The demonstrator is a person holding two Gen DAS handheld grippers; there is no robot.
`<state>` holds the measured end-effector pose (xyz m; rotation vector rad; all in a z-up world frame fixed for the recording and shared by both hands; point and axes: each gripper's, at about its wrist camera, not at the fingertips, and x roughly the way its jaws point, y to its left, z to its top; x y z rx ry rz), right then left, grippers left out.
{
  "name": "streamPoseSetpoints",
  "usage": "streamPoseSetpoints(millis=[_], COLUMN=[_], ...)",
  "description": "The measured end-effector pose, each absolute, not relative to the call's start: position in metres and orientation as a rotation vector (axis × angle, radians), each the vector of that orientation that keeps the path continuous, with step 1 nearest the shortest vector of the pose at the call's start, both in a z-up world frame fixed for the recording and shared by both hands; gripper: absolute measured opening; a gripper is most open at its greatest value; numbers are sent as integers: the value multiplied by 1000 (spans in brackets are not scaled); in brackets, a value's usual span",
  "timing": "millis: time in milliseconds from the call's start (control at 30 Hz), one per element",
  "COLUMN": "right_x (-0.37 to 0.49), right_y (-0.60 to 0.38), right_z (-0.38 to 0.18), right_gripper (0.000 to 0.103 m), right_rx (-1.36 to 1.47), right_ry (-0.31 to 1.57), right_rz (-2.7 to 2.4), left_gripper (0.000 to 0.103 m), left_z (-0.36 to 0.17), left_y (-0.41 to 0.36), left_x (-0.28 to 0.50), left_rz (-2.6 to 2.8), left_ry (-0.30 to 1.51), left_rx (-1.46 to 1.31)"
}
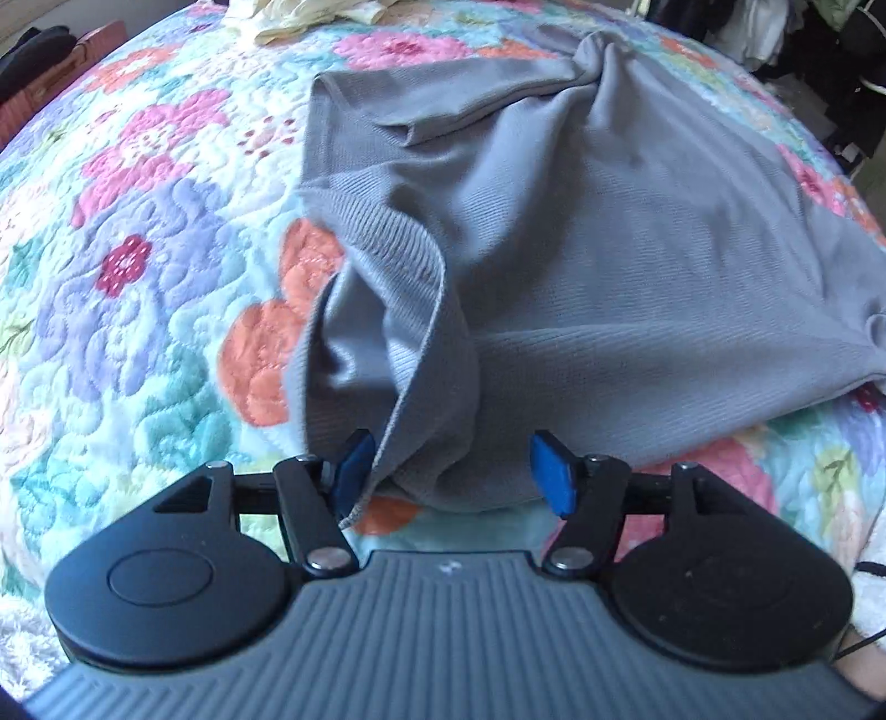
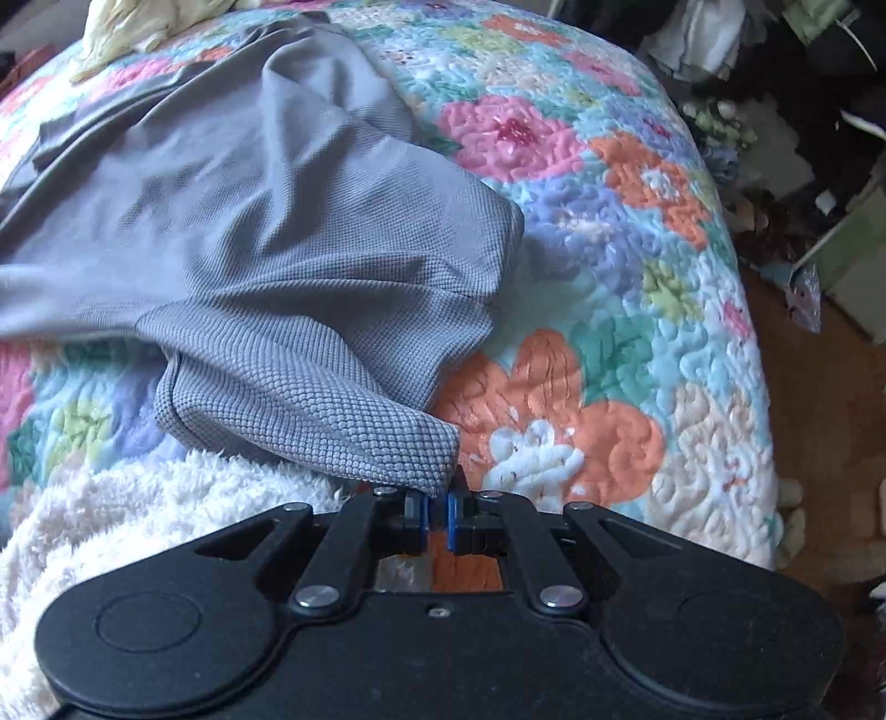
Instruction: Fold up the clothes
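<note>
Grey knit garment (image 1: 554, 232) is spread rumpled on the bed's floral quilt (image 1: 138, 266), ahead of both claws. A corner is clamped in the right claw (image 2: 437, 512), whose jaws are pressed together on the fabric. Fabric lies between the apart jaws of the left claw (image 1: 454, 476), unpinched. That edge should be gripped before anything is lifted, and both corners kept level. A cream garment (image 1: 310, 16) lies beyond; clutter is seen past the bed.

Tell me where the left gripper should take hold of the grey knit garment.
Probably the bunched near edge of the grey knit garment, approached from the near side. That fold lies between the open left gripper jaws, so closing there should catch it.
</note>
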<state>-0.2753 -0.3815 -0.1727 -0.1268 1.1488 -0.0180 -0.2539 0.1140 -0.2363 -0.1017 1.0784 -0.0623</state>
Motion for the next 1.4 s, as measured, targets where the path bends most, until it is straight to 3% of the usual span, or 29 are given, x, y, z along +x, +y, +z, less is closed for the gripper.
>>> streamPoseSetpoints(millis=[233, 333, 400, 433, 667, 833, 900, 933, 967, 1000, 1033, 1167, 1400], right_x=[-274, -281, -281, -280, -255, -254, -263, -268, -272, -276, -278, -278, -289], right_y=[-411, -387, -359, -340, -191, -112, -105, -106, -107, -107, -109, -104, -79], right_z=[-183, -159, -147, -145, -169, -205, -213, -216, -218, -219, -219, -223, -240], right_gripper=[3, 15, 37, 41, 52, 52, 58, 60, 61, 61, 61, 63, 63], right_rx=[-9, 23, 35, 33, -58, -294, -367, -399, -427, -446, -455, -473, -670], right_ry=[1144, 1025, 963, 936, 869, 872, 854, 848, 842, 836, 829, 832, 798], right_rz=[-113, -27, 73, 133, 495, 549, 545, 554, 556, 555, 554, 545, 541], left_gripper=[63, 63, 63, 65, 68, 77, 79, 74, 60, 17, 4, 4, 5], left_z=[-237, -233, -229, -228, -242, -251, -252, -251, -249, -246, -243, -236, -251], left_y=[139, 145, 149, 153, 186, 175, 170, 169, 167, 164, 159, 153, 182], left_x=[-255, -257, -257, -257, -255, -249, -248, -249, -249, -250, -251, -253, -251], left_rz=[-9, 21, 50, 81, 167, 156, 149, 144, 133, 114, 93, 83, 83], left_ry=[1083, 1055, 1027, 1018, 1044, 1066, 1070, 1068, 1060, 1050, 1042, 1008, 1048], left_rx=[-233, -259, -260, -260, -431, -380, -351, -341, -326, -305, -278, -229, -468])
